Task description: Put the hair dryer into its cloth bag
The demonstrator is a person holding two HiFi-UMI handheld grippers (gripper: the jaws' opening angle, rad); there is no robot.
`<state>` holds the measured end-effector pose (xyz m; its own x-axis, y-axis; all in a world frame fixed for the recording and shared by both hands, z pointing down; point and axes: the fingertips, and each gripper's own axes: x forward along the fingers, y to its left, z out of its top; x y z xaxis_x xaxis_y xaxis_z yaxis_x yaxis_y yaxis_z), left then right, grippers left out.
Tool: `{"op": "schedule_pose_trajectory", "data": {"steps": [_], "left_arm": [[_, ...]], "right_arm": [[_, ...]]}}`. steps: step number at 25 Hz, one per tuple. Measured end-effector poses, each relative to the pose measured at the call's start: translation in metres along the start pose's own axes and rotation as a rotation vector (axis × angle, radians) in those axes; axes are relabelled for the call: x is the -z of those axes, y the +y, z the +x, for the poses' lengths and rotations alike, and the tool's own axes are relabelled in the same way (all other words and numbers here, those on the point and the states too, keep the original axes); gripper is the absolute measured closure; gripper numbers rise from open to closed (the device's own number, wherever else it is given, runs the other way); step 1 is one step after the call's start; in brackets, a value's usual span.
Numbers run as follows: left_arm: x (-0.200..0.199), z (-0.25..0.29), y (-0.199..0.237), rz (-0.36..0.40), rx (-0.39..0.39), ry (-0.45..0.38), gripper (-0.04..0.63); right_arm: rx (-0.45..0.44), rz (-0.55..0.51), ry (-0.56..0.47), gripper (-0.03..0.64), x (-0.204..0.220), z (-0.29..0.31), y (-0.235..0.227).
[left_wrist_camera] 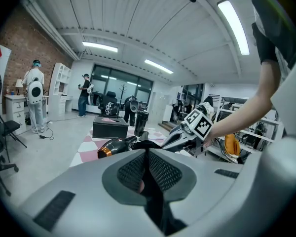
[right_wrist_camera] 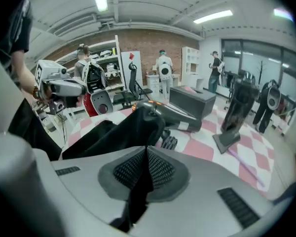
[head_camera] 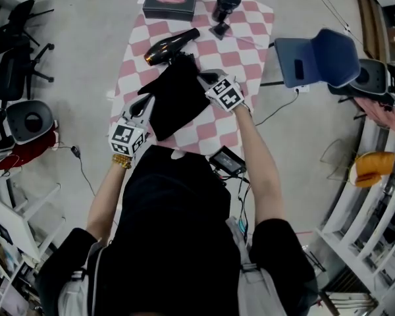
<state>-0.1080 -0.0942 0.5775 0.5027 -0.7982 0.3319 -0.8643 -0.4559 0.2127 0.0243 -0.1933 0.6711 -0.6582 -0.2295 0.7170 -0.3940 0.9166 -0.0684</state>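
Note:
The black cloth bag (head_camera: 178,96) lies stretched over the pink-and-white checked table (head_camera: 250,41). Its far end sits against the black hair dryer (head_camera: 171,46), which lies on its side behind the bag. My left gripper (head_camera: 148,104) is shut on the bag's near left edge; in the left gripper view, black cloth (left_wrist_camera: 149,181) runs between its closed pads. My right gripper (head_camera: 203,78) is shut on the bag's right edge near the dryer. In the right gripper view the bag (right_wrist_camera: 123,132) bunches just ahead of the jaws, with the dryer (right_wrist_camera: 180,116) right behind it.
A black tissue box (head_camera: 170,3) and a black upright appliance on a stand (head_camera: 225,8) sit at the table's far end. A blue chair (head_camera: 316,58) stands to the right, office chairs (head_camera: 13,51) to the left. A black adapter (head_camera: 227,161) hangs by the near edge.

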Motion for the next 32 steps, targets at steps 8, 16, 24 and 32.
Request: {"op": "schedule_pose_trajectory", "data": {"steps": [8, 16, 24, 32], "left_arm": [[-0.039, 0.009, -0.010, -0.065, 0.091, -0.060, 0.496], [-0.048, 0.001, -0.003, -0.326, 0.180, -0.010, 0.430], [-0.042, -0.007, -0.017, -0.497, 0.217, 0.007, 0.360], [0.002, 0.004, -0.018, -0.536, 0.178, 0.149, 0.392]], "right_arm": [[0.125, -0.491, -0.172, 0.594, -0.086, -0.064, 0.095], [0.122, -0.896, -0.142, 0.594, -0.095, -0.062, 0.172], [0.100, -1.015, -0.109, 0.594, -0.082, -0.044, 0.187], [0.082, -1.112, -0.120, 0.592, -0.081, -0.040, 0.203]]}}
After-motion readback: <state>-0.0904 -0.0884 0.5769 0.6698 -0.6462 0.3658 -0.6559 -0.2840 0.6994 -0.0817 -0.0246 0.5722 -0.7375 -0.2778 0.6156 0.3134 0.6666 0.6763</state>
